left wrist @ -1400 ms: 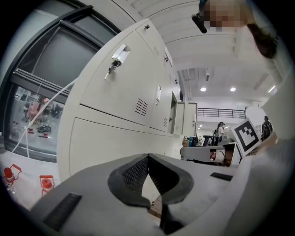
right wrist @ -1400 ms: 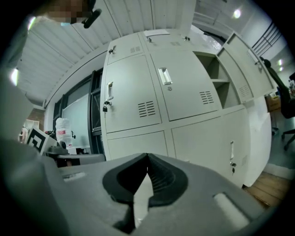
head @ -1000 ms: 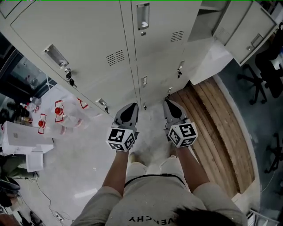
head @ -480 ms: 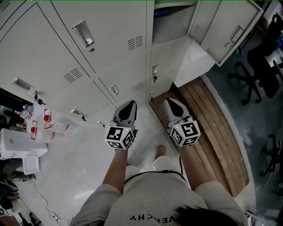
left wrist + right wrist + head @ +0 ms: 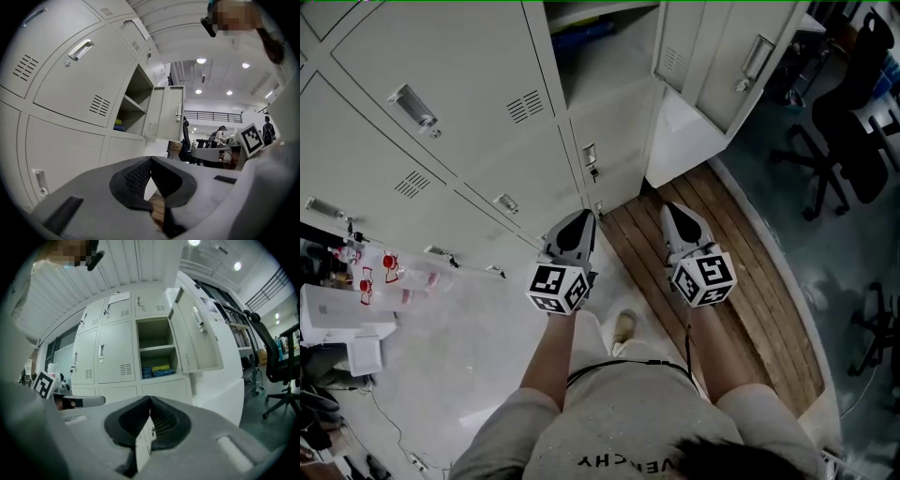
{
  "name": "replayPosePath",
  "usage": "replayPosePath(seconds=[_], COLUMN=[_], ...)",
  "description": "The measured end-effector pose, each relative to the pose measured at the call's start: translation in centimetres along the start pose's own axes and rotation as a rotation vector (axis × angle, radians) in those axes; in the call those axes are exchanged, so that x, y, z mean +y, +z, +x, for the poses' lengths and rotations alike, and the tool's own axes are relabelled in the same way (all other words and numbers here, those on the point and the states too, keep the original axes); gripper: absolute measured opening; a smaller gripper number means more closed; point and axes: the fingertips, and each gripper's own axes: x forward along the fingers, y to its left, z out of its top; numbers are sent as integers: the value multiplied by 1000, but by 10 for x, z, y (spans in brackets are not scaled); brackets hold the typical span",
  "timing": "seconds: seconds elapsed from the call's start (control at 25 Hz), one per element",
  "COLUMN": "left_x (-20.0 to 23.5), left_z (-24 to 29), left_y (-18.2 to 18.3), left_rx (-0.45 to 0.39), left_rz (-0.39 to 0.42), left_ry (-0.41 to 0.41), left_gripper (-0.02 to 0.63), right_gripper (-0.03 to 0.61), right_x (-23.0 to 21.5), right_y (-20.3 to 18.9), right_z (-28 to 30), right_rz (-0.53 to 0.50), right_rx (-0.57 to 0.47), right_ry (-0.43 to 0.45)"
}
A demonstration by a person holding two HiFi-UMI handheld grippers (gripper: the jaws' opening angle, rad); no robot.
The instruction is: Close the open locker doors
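Short of the open locker door (image 5: 733, 58), the left gripper (image 5: 577, 221) and right gripper (image 5: 675, 214) are pointing level, jaws pressed together and empty, likely ready to push it.

A pale speckled floor (image 5: 469, 356) meets wooden planks (image 5: 750, 281); black office chairs (image 5: 839, 141) stand nearby, and round ceiling lights (image 5: 201, 61) glow.

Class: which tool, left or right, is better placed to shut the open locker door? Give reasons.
Probably right: the right tool sits nearer the open locker door, on that side; the left tool faces closed lockers.
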Motion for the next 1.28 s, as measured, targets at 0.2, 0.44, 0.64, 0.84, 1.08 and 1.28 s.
replayPosePath(seconds=[0.2, 0.44, 0.64, 0.84, 1.08, 1.28], left_x=[-18, -33, -40, -42, -46, -46], left_z=[28, 58, 82, 112, 141, 155], left_y=[-1, 4, 5, 9, 12, 15], left_rx=[6, -1, -1, -8, -2, 5], left_rz=[7, 12, 9, 10, 6, 14], left_ry=[-32, -63, -71, -87, -99, -110], left_gripper=[-2, -2, -2, -2, -2, -2], right_gripper=[43, 98, 167, 209, 229, 232], right_x=[-43, -86, -120, -150, -174, -188], right_y=[9, 34, 51, 68, 84, 93], right_z=[-8, -10, -4, 13, 35, 45], right_rz=[17, 8, 10, -5, -8, -13], right_rx=[-21, -65, -78, -103, -107, -115], right_ry=[-58, -120, -157, -188, -200, -216])
